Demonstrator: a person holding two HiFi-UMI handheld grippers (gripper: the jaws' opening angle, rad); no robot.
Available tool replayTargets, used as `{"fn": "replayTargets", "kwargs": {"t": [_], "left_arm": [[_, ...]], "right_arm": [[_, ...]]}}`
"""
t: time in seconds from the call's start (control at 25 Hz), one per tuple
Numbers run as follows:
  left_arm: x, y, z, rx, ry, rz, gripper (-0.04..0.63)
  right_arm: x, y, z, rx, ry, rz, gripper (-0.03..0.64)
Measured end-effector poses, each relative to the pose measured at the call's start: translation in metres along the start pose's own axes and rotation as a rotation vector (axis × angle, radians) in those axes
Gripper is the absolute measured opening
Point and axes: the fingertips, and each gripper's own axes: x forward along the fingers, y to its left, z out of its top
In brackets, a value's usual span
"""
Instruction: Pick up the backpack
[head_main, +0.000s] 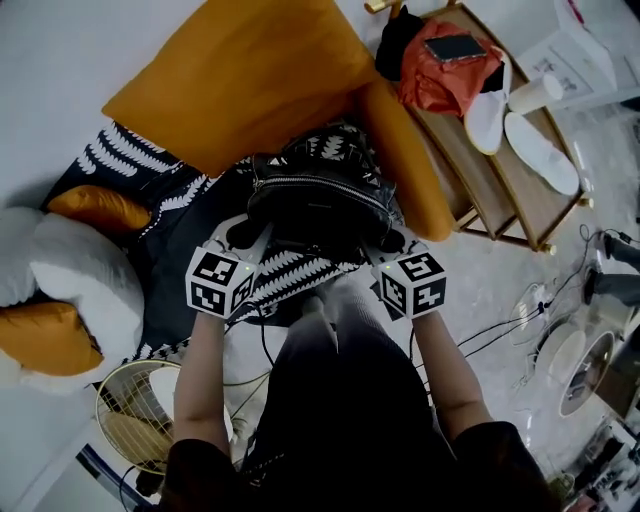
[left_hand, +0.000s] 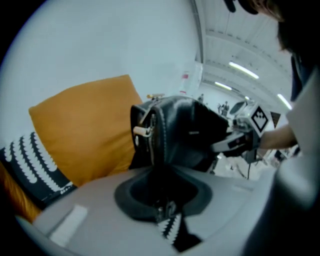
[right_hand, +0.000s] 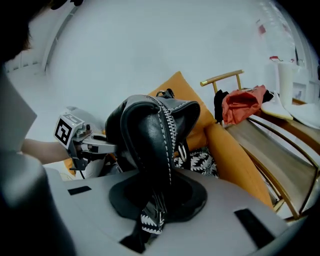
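1. Backpack (head_main: 320, 195), black leather with a silver zip, hangs between two hand-held grippers over an orange cushion (head_main: 240, 80) and a black-and-white patterned throw (head_main: 150, 170).
2. Left gripper (head_main: 262, 238) pinches the bag's left side, fingers closed tight on it.
3. Right gripper (head_main: 378, 255) clamps the opposite side, a patterned strap (right_hand: 150, 220) trailing back through its jaws.

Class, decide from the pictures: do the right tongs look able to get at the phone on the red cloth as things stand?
Probably not. The right tongs are shut on the backpack, as are the left tongs. The phone lies uncovered on the red cloth, but reaching it means letting go first.
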Motion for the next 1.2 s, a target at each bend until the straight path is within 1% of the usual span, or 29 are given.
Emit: {"fn": "replayTargets", "kwargs": {"t": [0.16,0.4,0.56,0.96,1.2], "left_arm": [[-0.036,-0.013,0.007,-0.011,-0.022,0.035,0.049],[-0.080,-0.022,0.020,-0.062,-0.076,0.128,0.048],[-0.103,-0.028,0.026,-0.098,-0.114,0.172,0.048],[-0.150,-0.036,0.040,-0.117,-0.195,0.243,0.048],[-0.177,-0.039,0.057,-0.093,-0.250,0.286,0.046]], "right_arm": [[-0.020,0.022,0.013,-0.047,-0.008,0.027,0.038],[-0.041,0.052,0.038,-0.129,-0.026,0.057,0.037],[-0.052,0.066,0.050,-0.156,-0.042,0.068,0.035],[-0.075,0.101,0.073,-0.199,-0.080,0.103,0.032],[-0.087,0.117,0.096,-0.236,-0.126,0.118,0.032]]}}
